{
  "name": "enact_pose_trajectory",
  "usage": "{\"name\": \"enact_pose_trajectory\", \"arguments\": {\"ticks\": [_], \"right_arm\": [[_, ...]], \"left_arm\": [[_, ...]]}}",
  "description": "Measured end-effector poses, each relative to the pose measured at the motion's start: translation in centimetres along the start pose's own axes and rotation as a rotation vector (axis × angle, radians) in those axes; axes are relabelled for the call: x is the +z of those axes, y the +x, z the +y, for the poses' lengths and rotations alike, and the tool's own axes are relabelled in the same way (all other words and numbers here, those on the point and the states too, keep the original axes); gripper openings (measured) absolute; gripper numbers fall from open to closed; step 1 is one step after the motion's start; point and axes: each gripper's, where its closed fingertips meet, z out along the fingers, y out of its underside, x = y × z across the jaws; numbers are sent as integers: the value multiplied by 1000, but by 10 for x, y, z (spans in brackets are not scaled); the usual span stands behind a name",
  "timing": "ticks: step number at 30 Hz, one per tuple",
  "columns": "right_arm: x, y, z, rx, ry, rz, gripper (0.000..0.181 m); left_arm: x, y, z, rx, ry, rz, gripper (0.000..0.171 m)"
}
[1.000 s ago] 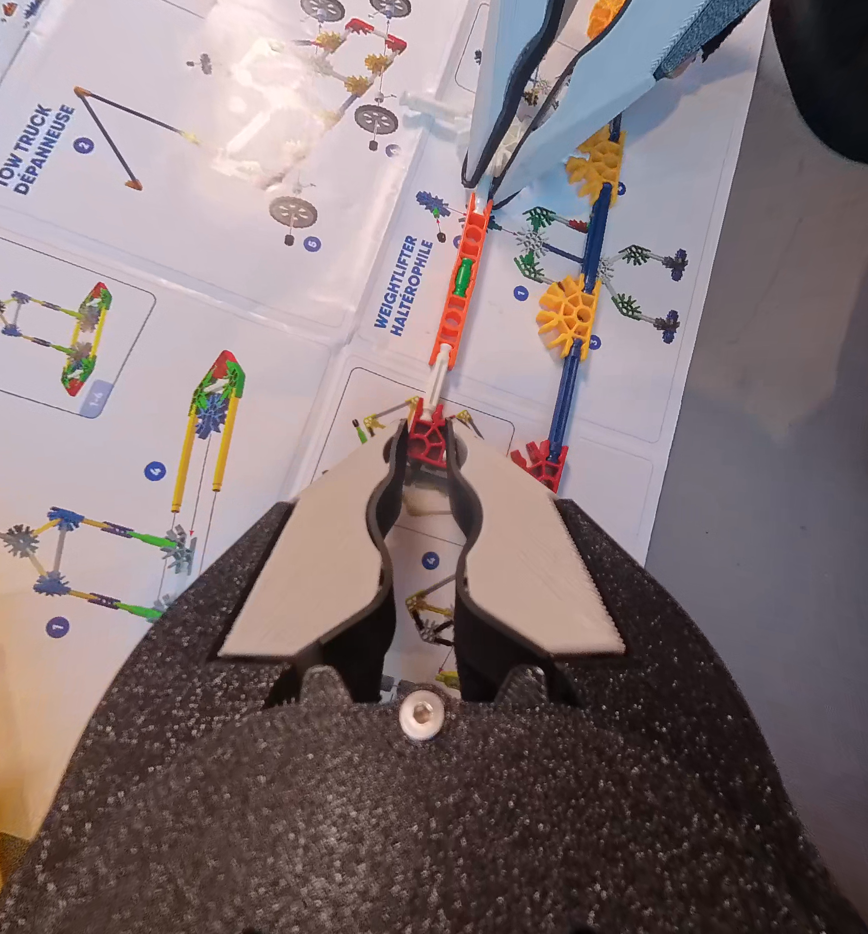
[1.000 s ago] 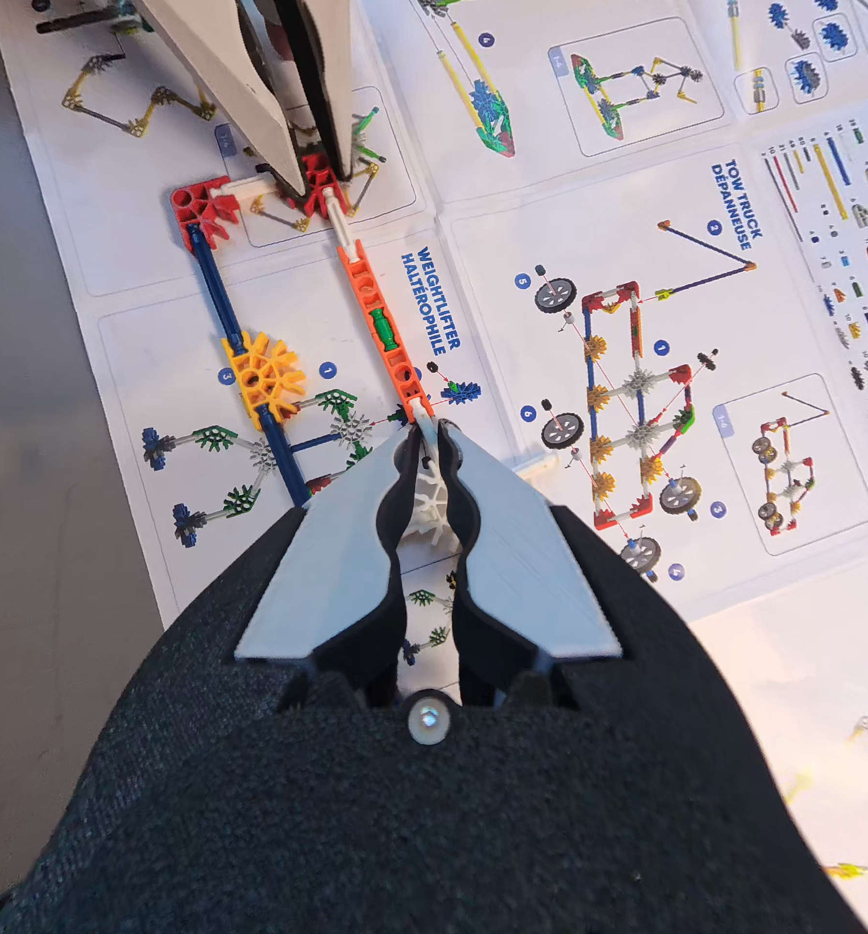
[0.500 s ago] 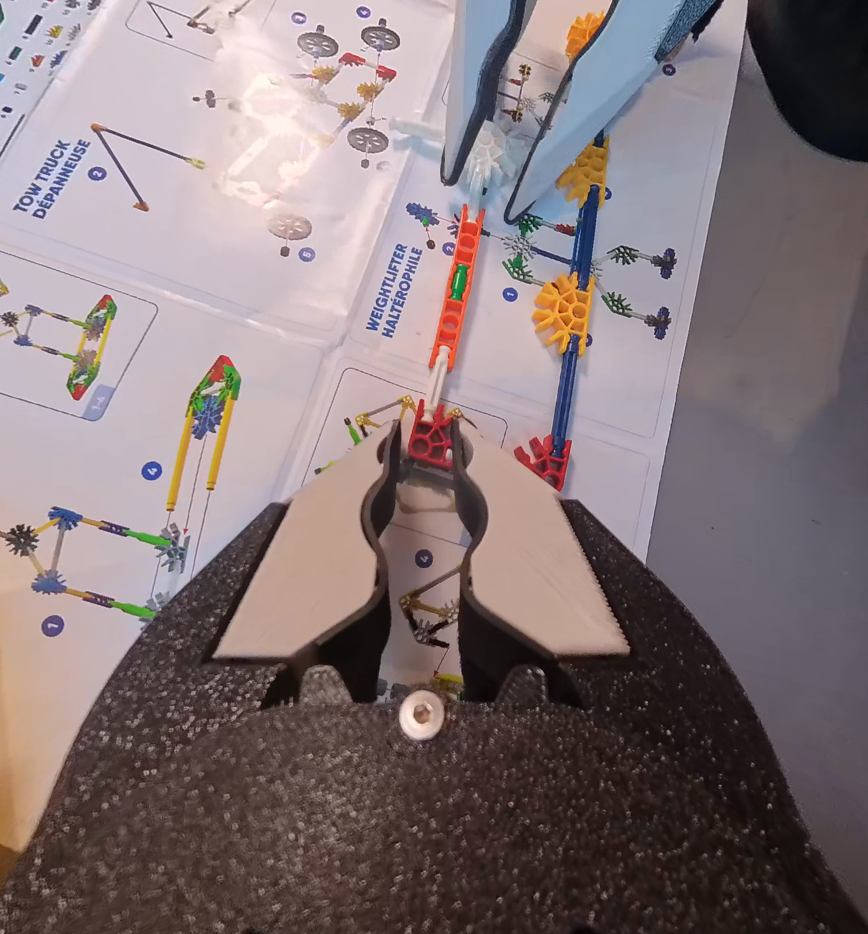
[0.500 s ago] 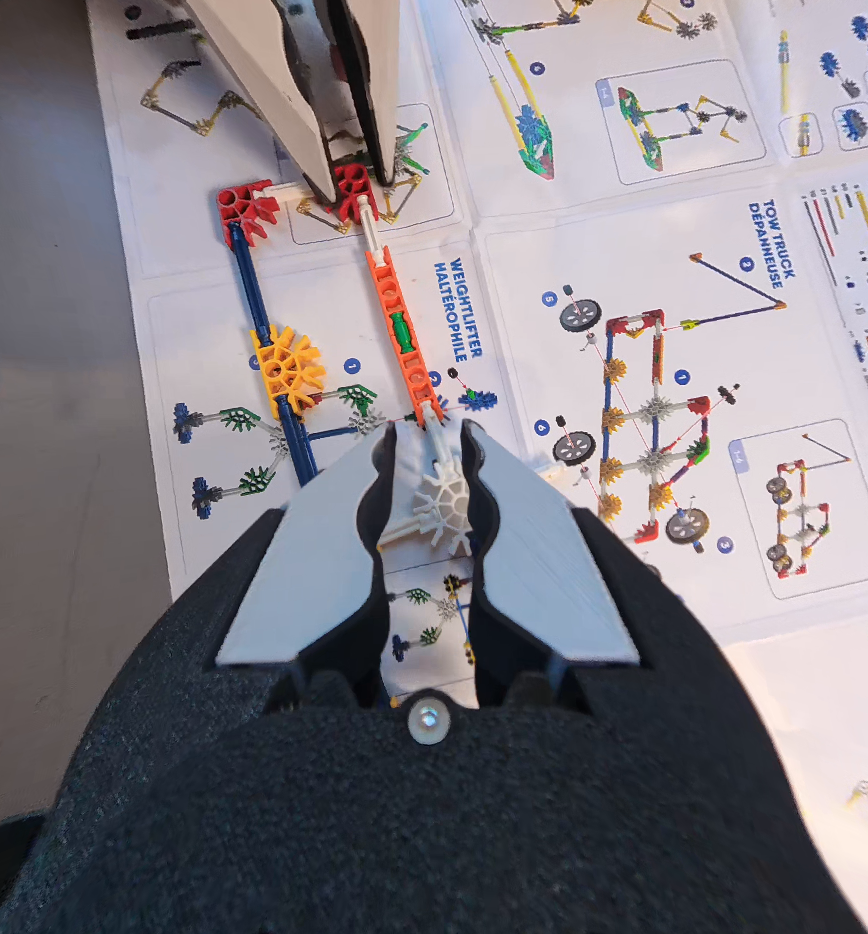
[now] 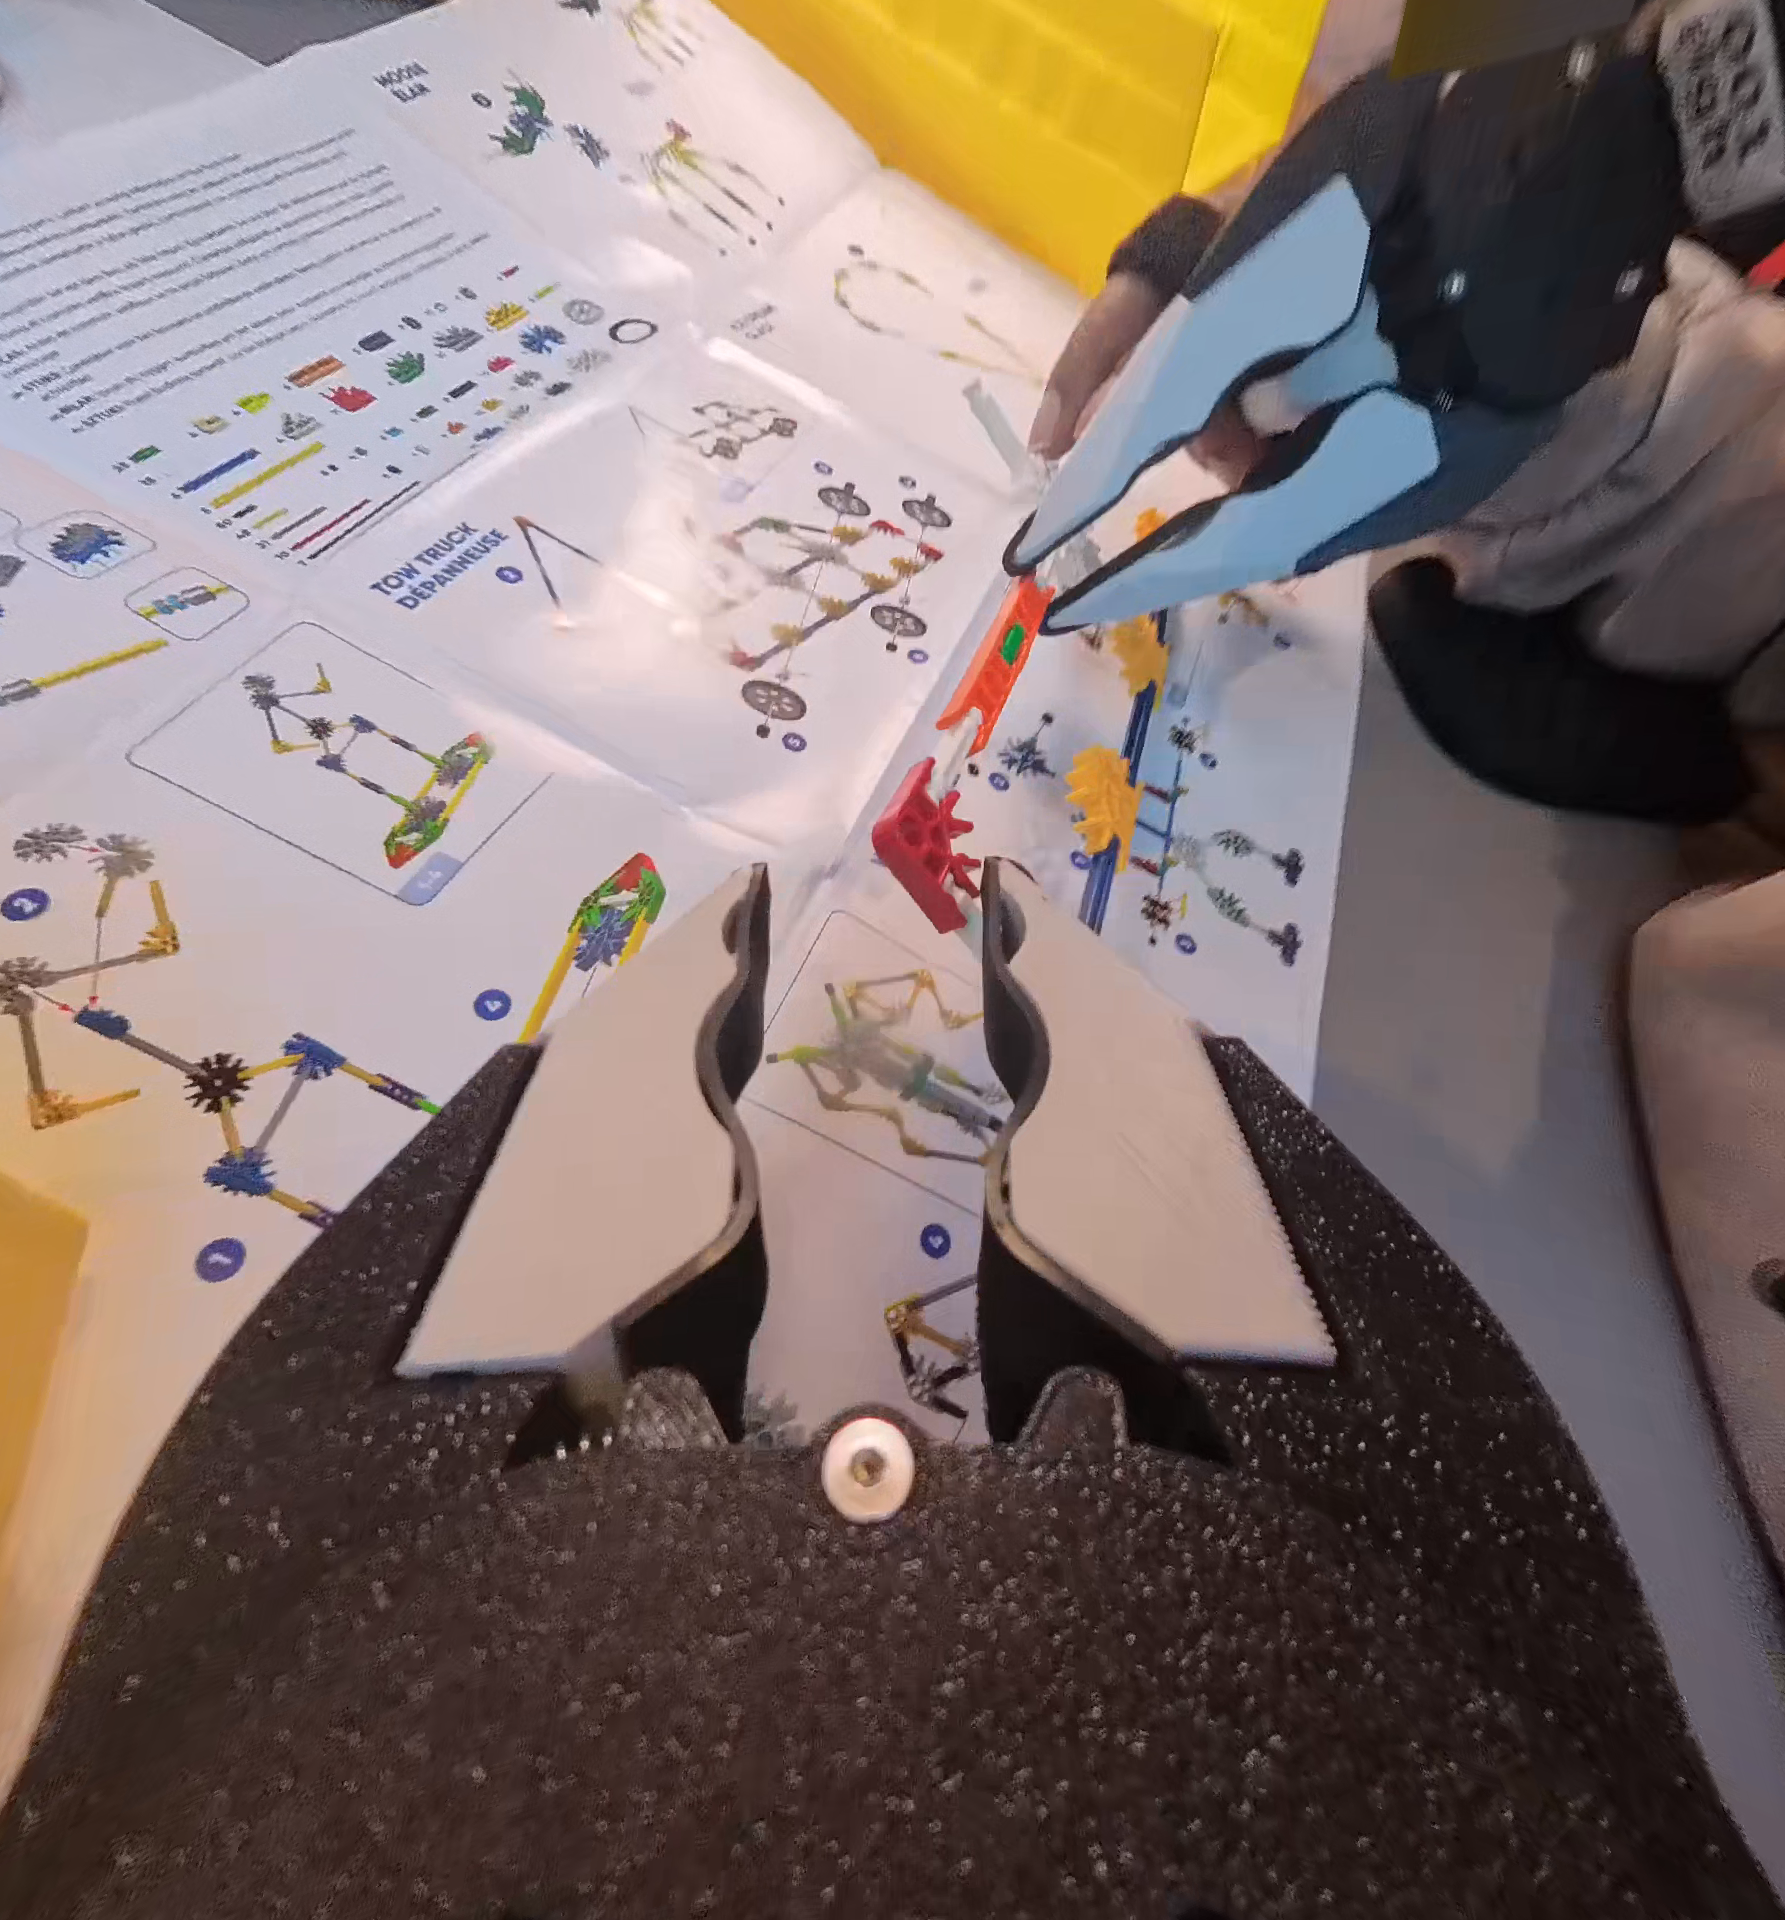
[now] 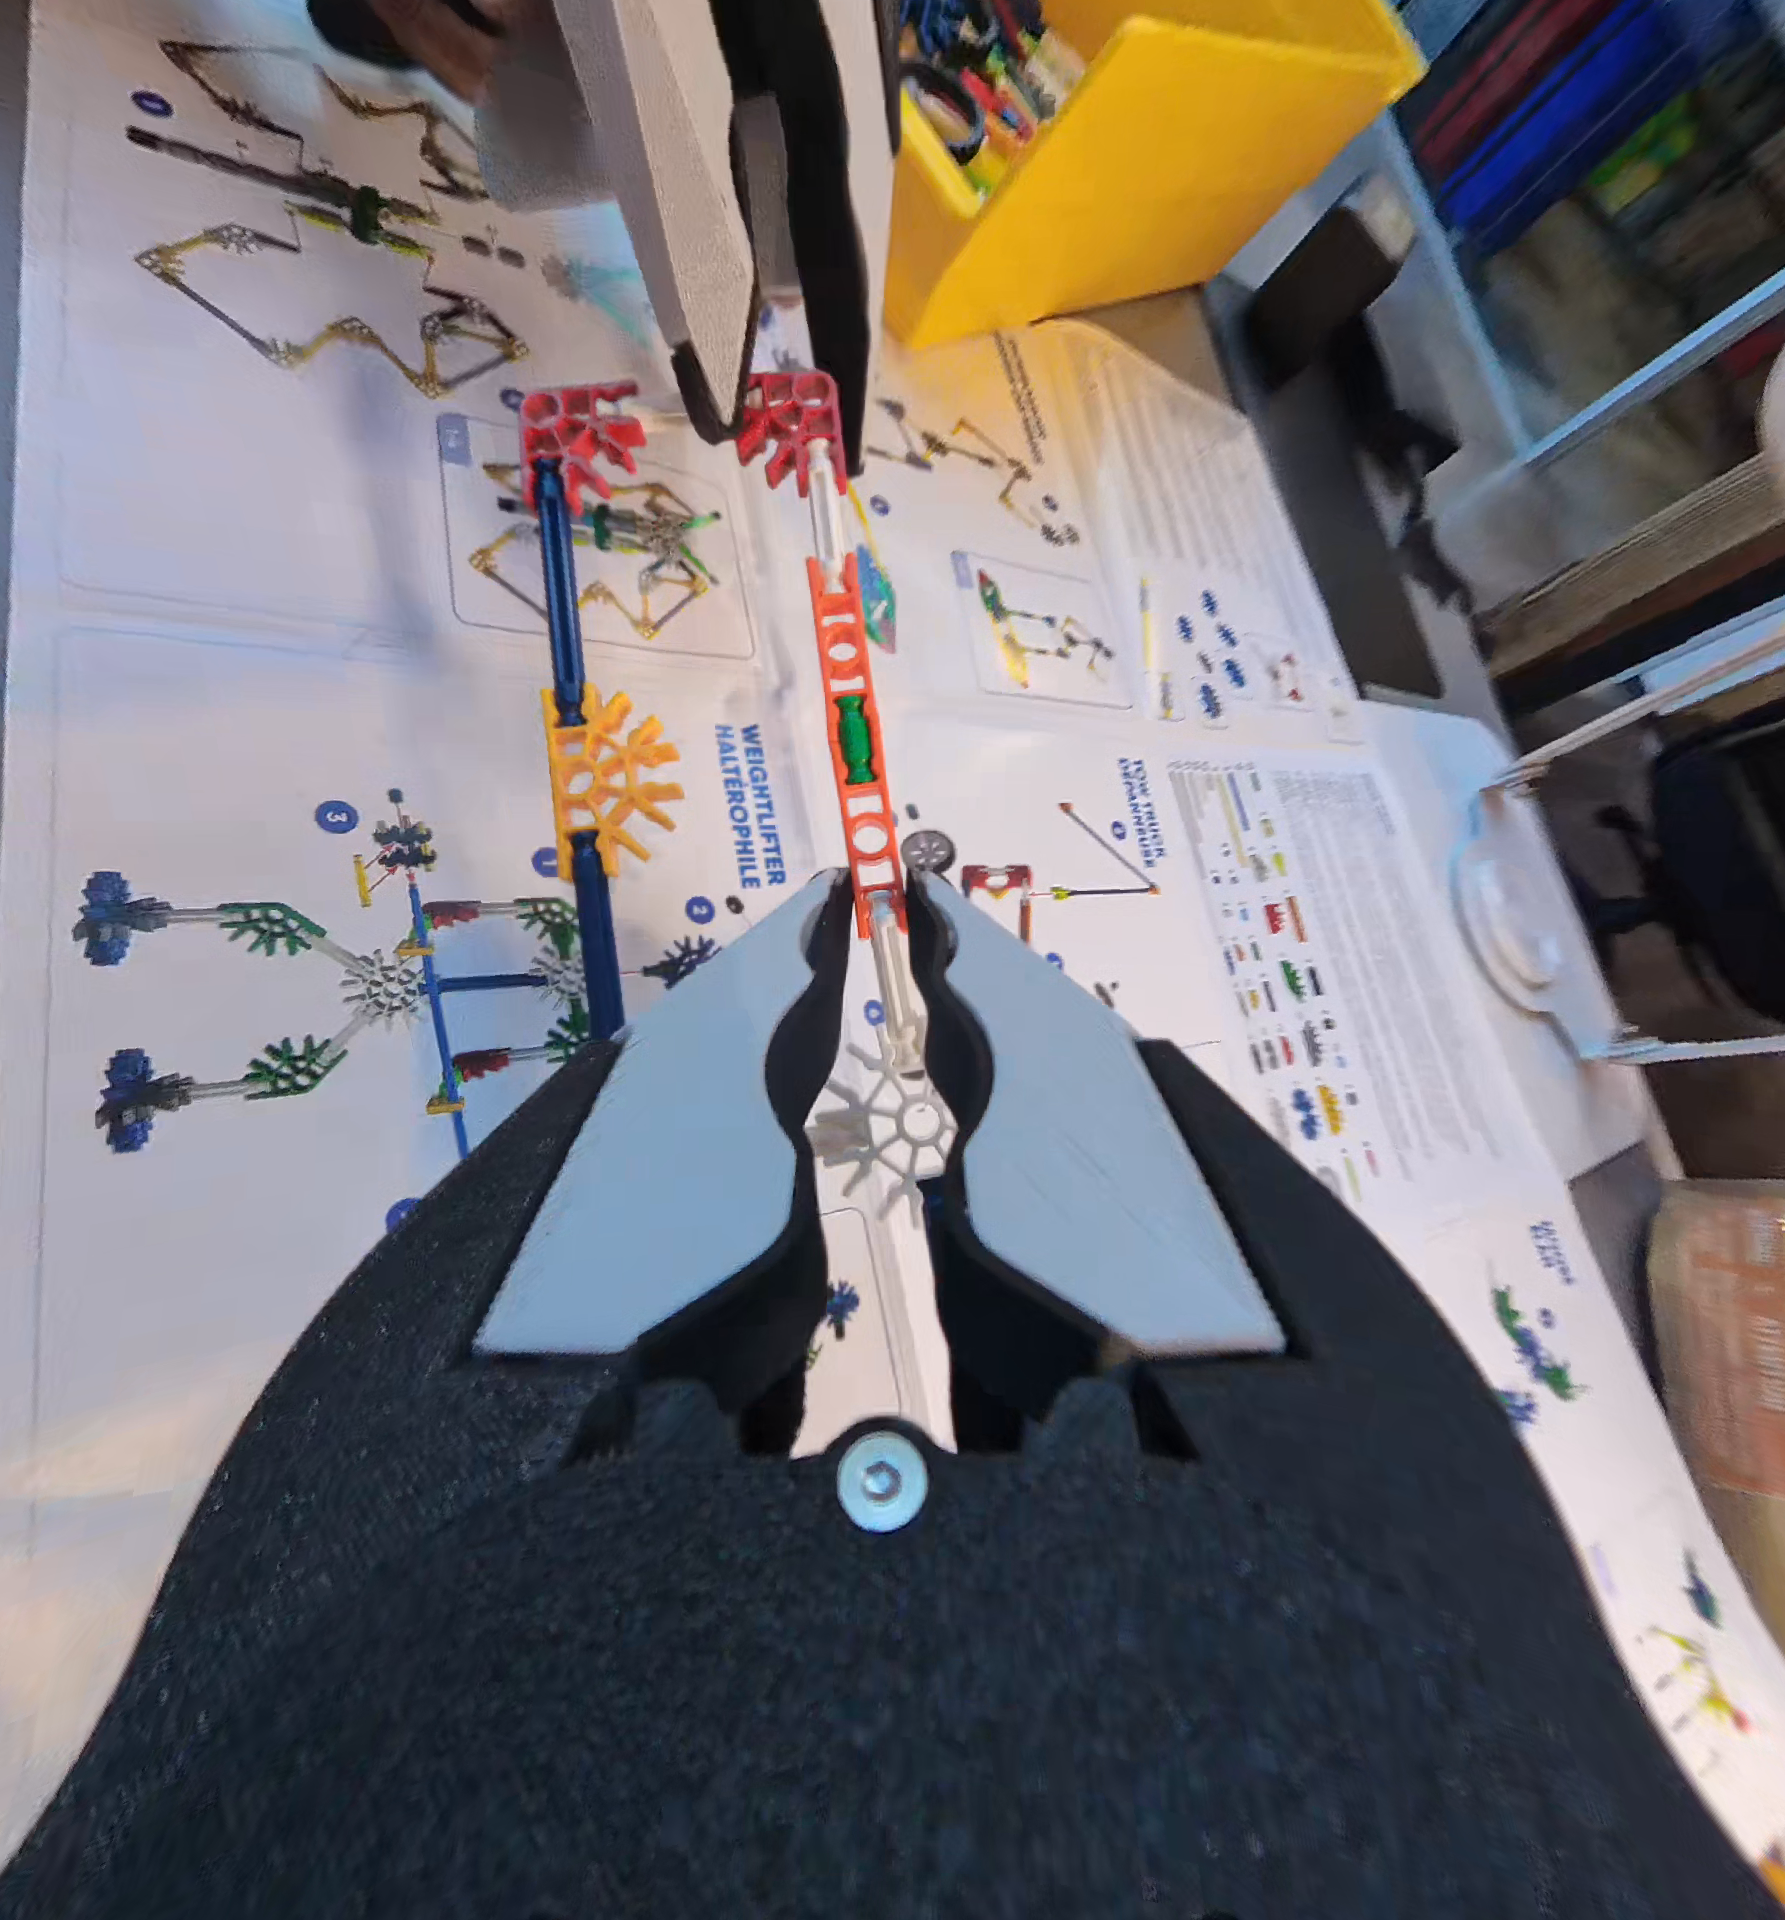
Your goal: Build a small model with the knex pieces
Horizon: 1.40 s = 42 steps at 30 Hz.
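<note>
A strand of toy parts runs from a red connector (image 6: 792, 424) through a white rod to an orange link (image 6: 852, 727) with a green insert. My right gripper (image 6: 875, 899) is shut on the orange link's near end, and a white snowflake connector (image 6: 888, 1127) sits between its fingers. My left gripper (image 5: 872, 894) is open, its jaws wide apart. The red connector (image 5: 919, 842) lies just ahead of its tips, close to the right finger. The left view shows the right gripper (image 5: 1033, 594) on the orange link (image 5: 997, 665). A blue rod (image 6: 566, 582) with a yellow connector (image 6: 607, 779) lies alongside.
Everything lies on a large white instruction sheet (image 6: 244, 675) on a grey table. A yellow bin (image 6: 1127, 177) of parts stands at the far end. A clear plastic dish (image 6: 1511, 914) and shelves are to the right. A person's beige coat (image 5: 1750, 1091) is at the table edge. My hands' fingertips stand some 10 centimetres from each other.
My left gripper has opened and let go of the red connector. My right gripper opened off the white connector, then shut farther forward on the orange link. Both cameras have tilted up.
</note>
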Motion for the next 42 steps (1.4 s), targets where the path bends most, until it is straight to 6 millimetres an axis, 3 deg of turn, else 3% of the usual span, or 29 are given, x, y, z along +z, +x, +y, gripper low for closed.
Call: {"name": "enact_pose_trajectory", "arguments": {"ticks": [2, 3, 4, 6, 10, 13, 16, 19, 23, 28, 42], "right_arm": [[-7, 7, -8, -35, 31, 84, 9], [-9, 9, -10, -55, 36, 118, 9], [-11, 10, -11, -71, 33, 136, 9], [-16, 10, -15, -66, 69, 156, 10], [-50, 23, -15, 90, 155, 103, 43], [-80, 45, 2, 206, 192, 122, 40], [-90, 60, 35, 286, 155, 162, 33], [-87, 54, 51, 371, 165, 119, 30], [-72, 36, 54, 369, 132, 32, 28], [-60, 17, 51, 345, 107, -41, 22], [-54, 5, 47, 350, 119, -104, 22]], "left_arm": [[1, 12, -5, -44, 30, 86, 33], [1, 16, -8, -27, 42, 98, 22], [2, 16, -10, 1, 50, 86, 10], [0, 15, -13, 31, 58, 71, 5], [-5, 5, -11, 13, 65, 57, 3], [-5, -3, -4, -2, 43, 39, 3], [-3, -9, -2, -8, 29, 21, 3], [-3, -14, 0, 11, 11, -21, 3], [0, -20, 15, 90, -89, -117, 4], [0, -19, 18, 133, -126, -152, 4], [-11, -12, 24, 201, -162, -117, 14]]}}
